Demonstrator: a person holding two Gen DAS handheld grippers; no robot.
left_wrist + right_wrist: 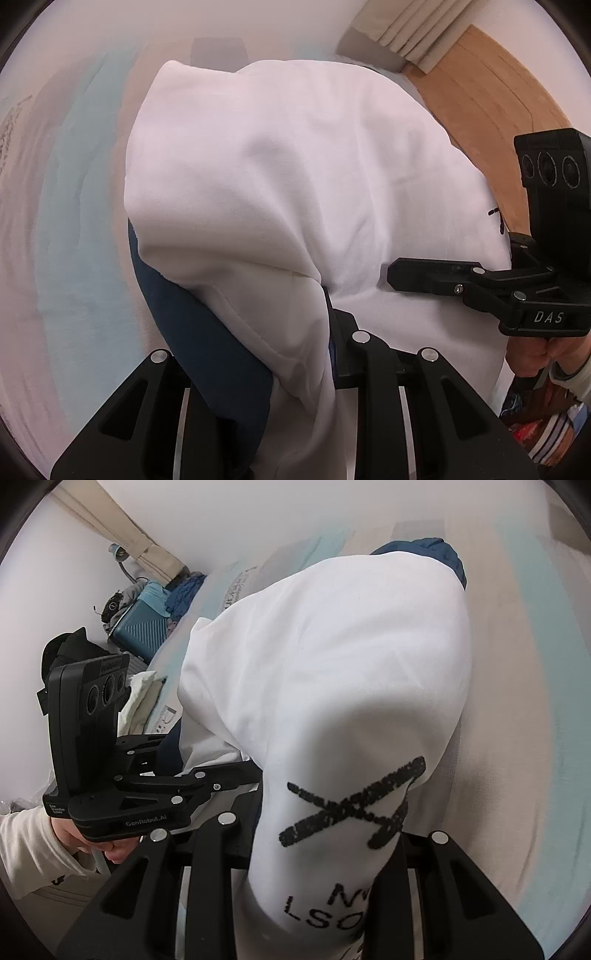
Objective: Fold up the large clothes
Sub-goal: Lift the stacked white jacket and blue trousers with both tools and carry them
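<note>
A: Support surface?
B: Bed (517, 701), cover in blurred pale blue and beige bands, some dark lettering on it.
A: What's on it?
B: White garment (295, 177) hangs over it; can't tell where it touches. Heap of blue fabric (184, 587) at the far end.

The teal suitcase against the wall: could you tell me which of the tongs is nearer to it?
Left. The left tongs sit between the right tongs and the teal suitcase, which lies beyond them near the wall.
</note>
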